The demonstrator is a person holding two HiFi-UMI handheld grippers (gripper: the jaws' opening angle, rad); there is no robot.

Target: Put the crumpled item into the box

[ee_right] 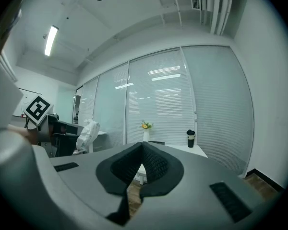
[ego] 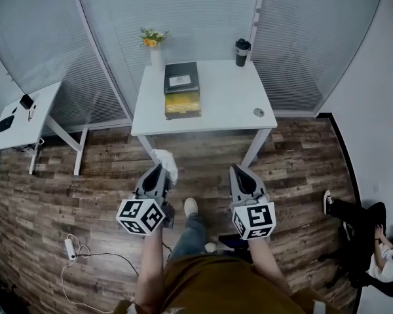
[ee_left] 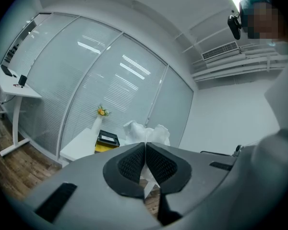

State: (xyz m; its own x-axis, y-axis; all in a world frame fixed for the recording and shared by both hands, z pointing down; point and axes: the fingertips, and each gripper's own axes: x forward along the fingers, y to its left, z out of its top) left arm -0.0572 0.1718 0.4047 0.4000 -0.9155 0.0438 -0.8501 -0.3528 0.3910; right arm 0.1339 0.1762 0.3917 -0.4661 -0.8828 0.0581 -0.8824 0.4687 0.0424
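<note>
We saw the left gripper [ego: 158, 169] with its jaws clamped on the crumpled item [ego: 168, 163], a white wad sticking out past the tips, held over the wood floor well short of the table [ego: 229, 100]. The right gripper [ego: 239, 173] had its jaws together with nothing between them. The box [ego: 181, 91] sat on the table near the vase [ego: 155, 54], black above and yellow below; possibly lidded, too far to tell. We judged the carry needed a firm clamp, a step up to the table, release only right over the box, with the right gripper free for a lid, and clear of the vase
</note>
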